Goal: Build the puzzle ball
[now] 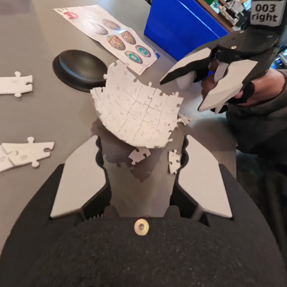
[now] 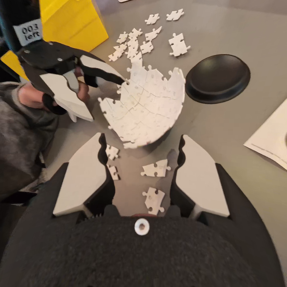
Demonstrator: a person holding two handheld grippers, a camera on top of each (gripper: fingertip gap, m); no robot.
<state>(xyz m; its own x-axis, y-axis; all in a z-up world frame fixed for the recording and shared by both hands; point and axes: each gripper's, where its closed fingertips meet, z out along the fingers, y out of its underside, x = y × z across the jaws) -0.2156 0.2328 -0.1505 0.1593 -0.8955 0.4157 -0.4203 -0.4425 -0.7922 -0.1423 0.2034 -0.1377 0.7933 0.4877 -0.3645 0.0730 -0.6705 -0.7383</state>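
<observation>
A half-built puzzle ball (image 1: pixel 136 111), a white bowl-shaped shell of joined pieces, stands tilted on the grey table, and also shows in the right wrist view (image 2: pixel 147 105). My left gripper (image 1: pixel 142 139) is open and empty just in front of the shell. In the right wrist view the left gripper (image 2: pixel 108 101) has one fingertip (image 2: pixel 122 80) at the shell's rim. My right gripper (image 2: pixel 142 136) is open and empty, close to the shell's near edge, and shows at the shell's right in the left wrist view (image 1: pixel 181 96). Loose white pieces (image 2: pixel 155 168) lie between its fingers.
A black round dish (image 1: pixel 79 69) sits beside the shell (image 2: pixel 217 79). Several loose pieces (image 2: pixel 133 42) lie farther off, and joined strips (image 1: pixel 26 153) at the left. An instruction sheet (image 1: pixel 116 35), a blue box (image 1: pixel 178 26) and a yellow box (image 2: pixel 69 26) border the area. My right gripper's tips are some 10 cm from the shell (image 2: pixel 217 79).
</observation>
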